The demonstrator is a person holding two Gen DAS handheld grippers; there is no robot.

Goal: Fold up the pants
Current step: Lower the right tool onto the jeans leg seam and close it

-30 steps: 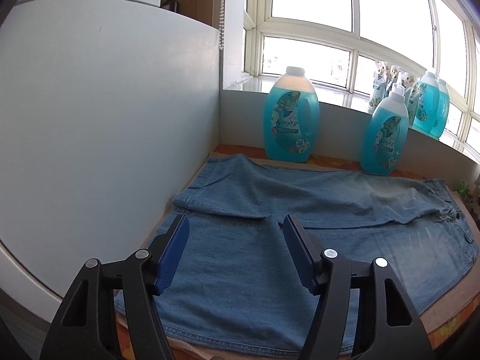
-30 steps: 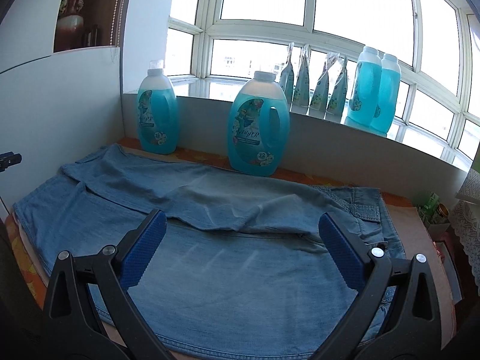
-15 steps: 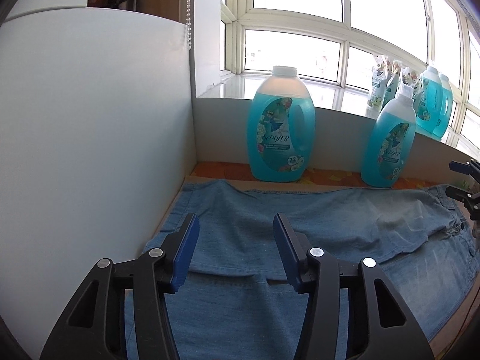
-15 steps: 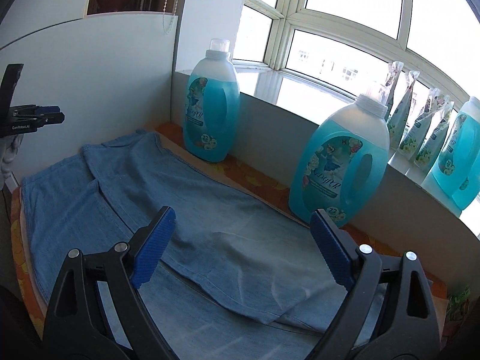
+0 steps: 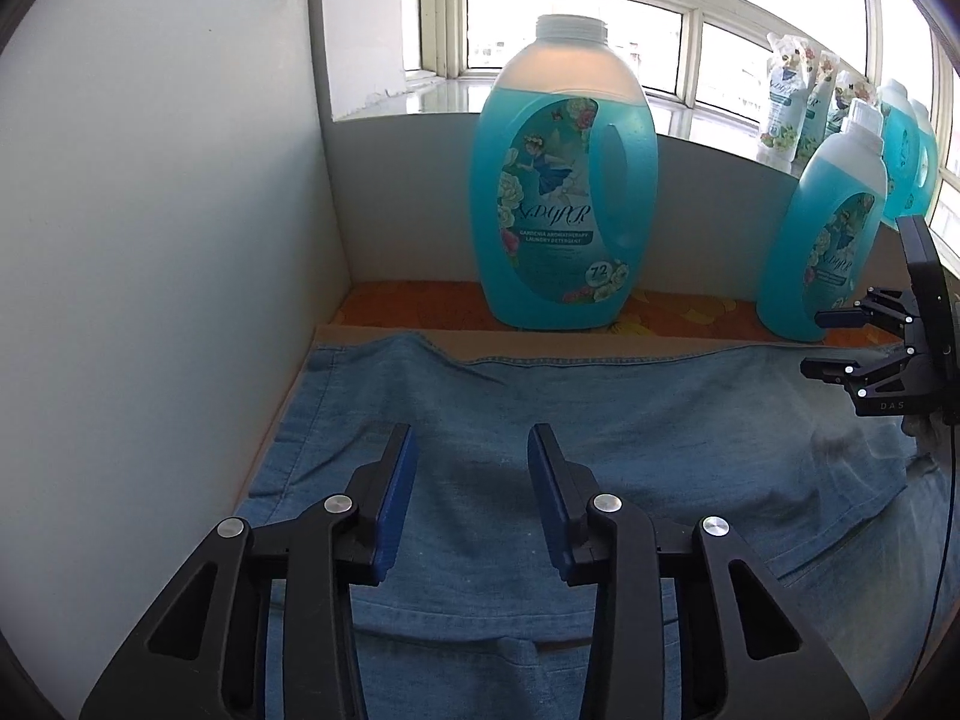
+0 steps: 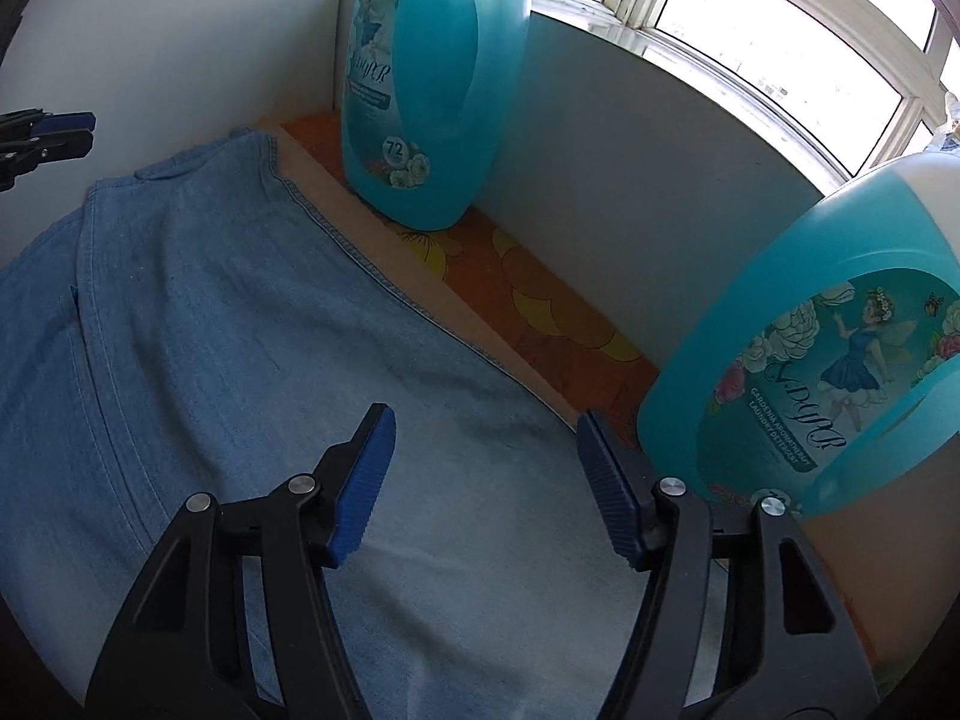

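A: Left gripper (image 5: pixel 471 489), low centre of its own view: jaws parted, a moderate gap, nothing between the blue pads (image 5: pixel 396 501). Denim shows through the gap.

B: Right gripper (image 6: pixel 483 480), low centre of its frame: spread wider, also empty. Its right pad sits close to the near detergent bottle (image 6: pixel 822 348); whether it touches, cannot tell.

A: Pants (image 5: pixel 600 420): light blue denim, spread flat across the middle and lower frame, one layer folded over another with a stitched edge running along the bottom of the left view. Far hem lies just short of the orange flowered surface (image 5: pixel 414 306).

B: In the right view the hem runs diagonally from upper left toward centre.

A: Beyond the cloth, upper centre: large blue detergent bottle (image 5: pixel 564 180), upright against the low white wall (image 5: pixel 408 192). White panel (image 5: pixel 150 240) fills the left side.

B: Windows (image 5: pixel 648 18) along the top. More bottles and pouches (image 5: pixel 786 102) on the sill, upper right.
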